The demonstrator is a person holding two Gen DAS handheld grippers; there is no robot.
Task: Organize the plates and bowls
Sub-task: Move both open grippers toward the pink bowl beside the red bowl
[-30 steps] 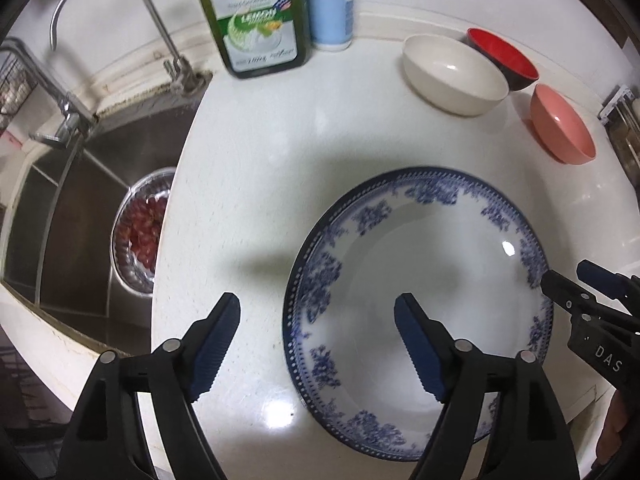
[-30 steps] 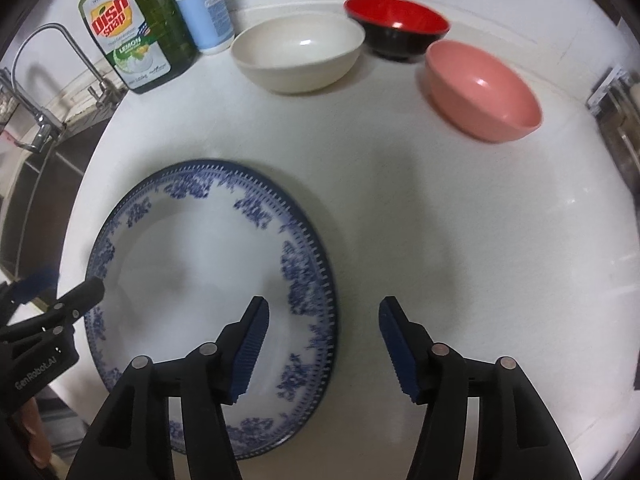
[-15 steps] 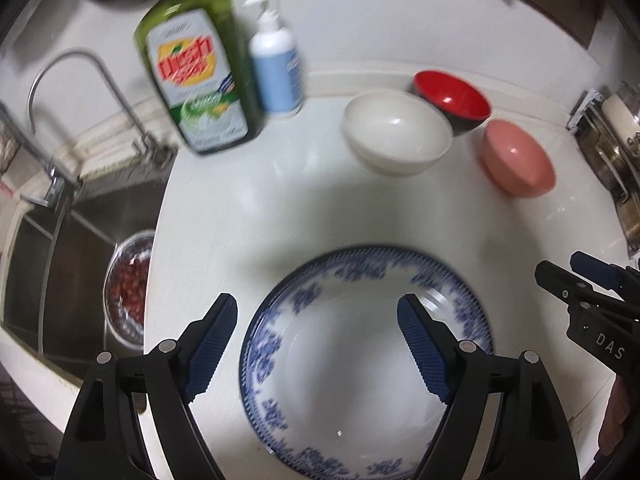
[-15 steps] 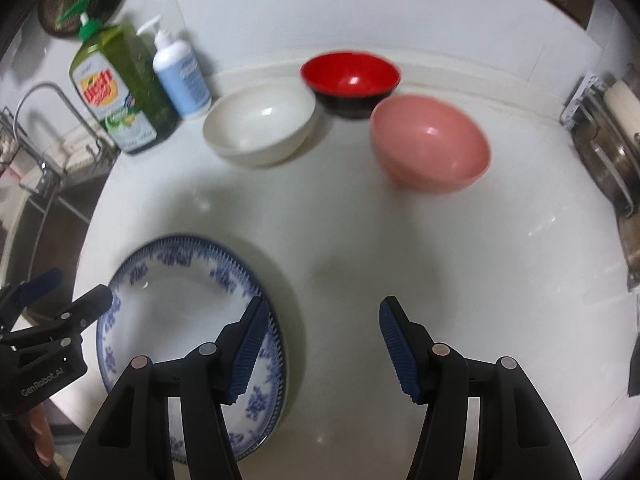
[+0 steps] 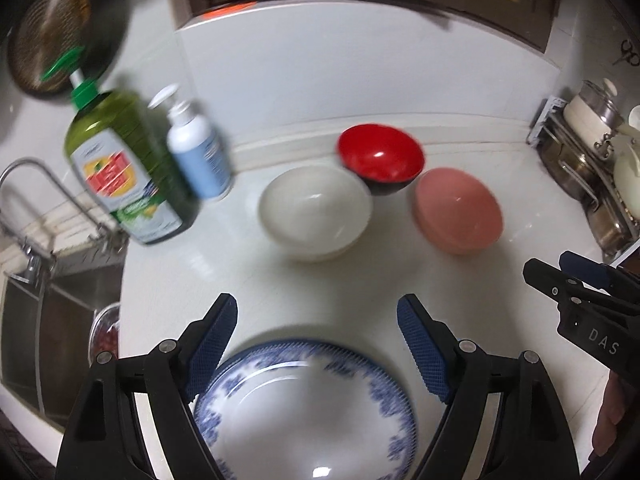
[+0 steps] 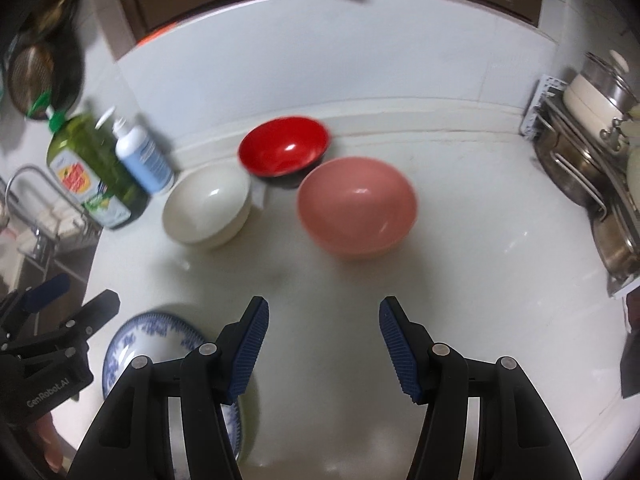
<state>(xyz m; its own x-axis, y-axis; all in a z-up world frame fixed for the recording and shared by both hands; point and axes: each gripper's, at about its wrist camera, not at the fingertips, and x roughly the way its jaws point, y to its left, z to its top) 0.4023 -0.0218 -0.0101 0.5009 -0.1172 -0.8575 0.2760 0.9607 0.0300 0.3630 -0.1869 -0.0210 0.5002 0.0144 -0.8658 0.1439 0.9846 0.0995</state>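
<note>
Both wrist cameras look forward and down over the white stone counter [image 5: 256,280] from above its near edge. The left view sits beside the right. Both share the round pink bowl [image 5: 458,216] [image 6: 357,207].

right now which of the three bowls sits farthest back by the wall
The red bowl, red inside and dark outside. It sits behind the gap between the white bowl and the pink bowl, which are both nearer the grippers.

My left tool [image 5: 318,350] and right tool [image 6: 324,346]: matte black bodies, blue ribbed pads [image 6: 250,344], silver pivot screws, white "GenRobot.AI" and "DAS" lettering, bare skin behind.
</note>
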